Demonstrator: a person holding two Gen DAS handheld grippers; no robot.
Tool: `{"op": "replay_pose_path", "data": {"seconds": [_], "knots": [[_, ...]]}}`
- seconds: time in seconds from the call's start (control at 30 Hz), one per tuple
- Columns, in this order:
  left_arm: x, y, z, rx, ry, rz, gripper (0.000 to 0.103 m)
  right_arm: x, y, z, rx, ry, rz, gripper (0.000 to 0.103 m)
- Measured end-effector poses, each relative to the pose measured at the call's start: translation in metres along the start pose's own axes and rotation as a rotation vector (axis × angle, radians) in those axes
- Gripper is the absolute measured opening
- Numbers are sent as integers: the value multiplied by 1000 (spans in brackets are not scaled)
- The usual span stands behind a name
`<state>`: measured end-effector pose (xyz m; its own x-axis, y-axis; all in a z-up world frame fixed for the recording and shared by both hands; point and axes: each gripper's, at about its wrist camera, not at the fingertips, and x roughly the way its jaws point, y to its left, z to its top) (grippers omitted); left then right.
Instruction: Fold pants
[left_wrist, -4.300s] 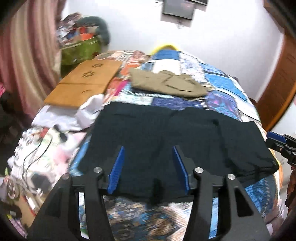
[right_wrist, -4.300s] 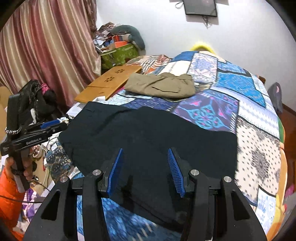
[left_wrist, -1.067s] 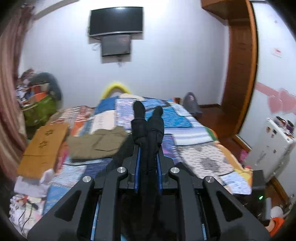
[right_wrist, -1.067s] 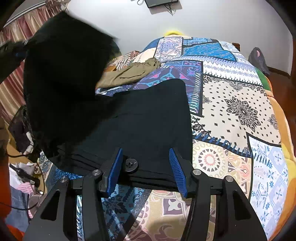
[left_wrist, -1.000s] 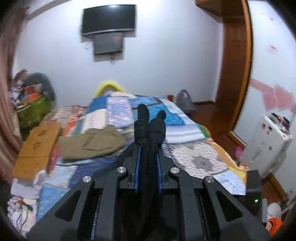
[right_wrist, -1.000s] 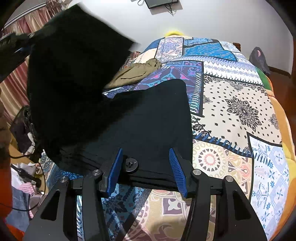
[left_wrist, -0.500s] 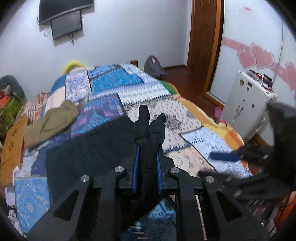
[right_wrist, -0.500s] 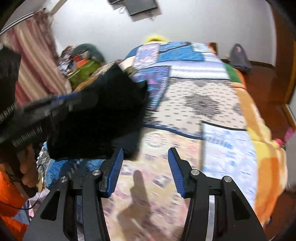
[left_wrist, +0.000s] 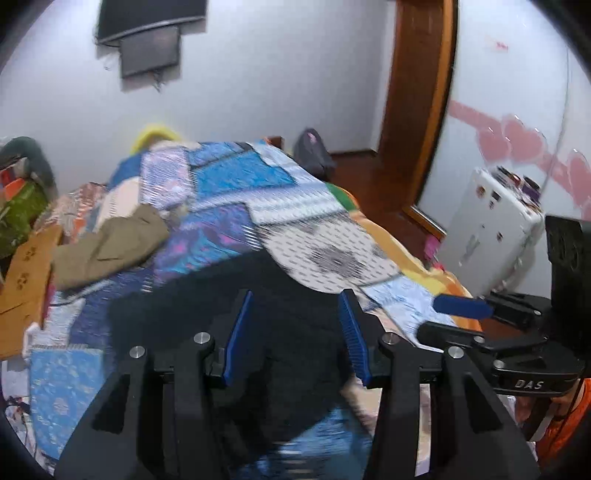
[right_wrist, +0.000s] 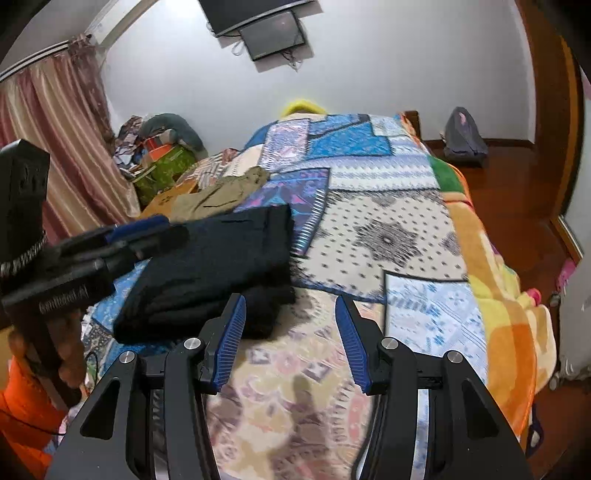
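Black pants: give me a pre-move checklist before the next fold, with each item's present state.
1. Left claw open, holding nothing: ok.
2. Right claw open, holding nothing: ok.
3. Black pants folded over and lying on the patchwork bedspread: ok.
4. Folded edges lined up squarely: cannot tell, the near layers look uneven and blurred.
5. Khaki garment apart from the pants: ok.
6. Bare bedspread to the right of the pants for the next fold: ok.

The folded black pants (right_wrist: 218, 266) occupy the near left edge of the bed (right_wrist: 424, 258), with the left gripper (right_wrist: 147, 230) over them. Khaki clothes (right_wrist: 218, 195) and a wooden board (left_wrist: 26, 266) block the left edge farther back. The quilt toward the right edge lies bare.
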<state>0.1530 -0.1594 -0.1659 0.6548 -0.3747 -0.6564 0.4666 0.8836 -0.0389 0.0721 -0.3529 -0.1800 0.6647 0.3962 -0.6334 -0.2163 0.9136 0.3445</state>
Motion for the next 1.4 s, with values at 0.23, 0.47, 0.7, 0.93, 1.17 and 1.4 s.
{"op": "replay_pose_path", "data": {"seconds": [0.23, 0.47, 0.7, 0.93, 1.17, 1.4], "knots": [[-10, 75, -22, -48, 53, 136, 48, 17, 50, 13, -95, -11, 75, 47], [12, 102, -79, -101, 184, 129, 48, 52, 85, 11, -163, 33, 91, 47], [22, 100, -106, -114, 186, 131, 51, 93, 83, -18, -226, 144, 32, 47], [12, 129, -63, -80, 135, 198, 51, 88, 81, -15, -217, 152, 54, 47], [60, 178, -22, -68, 179, 239, 53, 87, 75, -14, -174, 151, 95, 44], [135, 224, -17, -106, 316, 279, 53, 91, 70, -10, -196, 163, 93, 44]]}}
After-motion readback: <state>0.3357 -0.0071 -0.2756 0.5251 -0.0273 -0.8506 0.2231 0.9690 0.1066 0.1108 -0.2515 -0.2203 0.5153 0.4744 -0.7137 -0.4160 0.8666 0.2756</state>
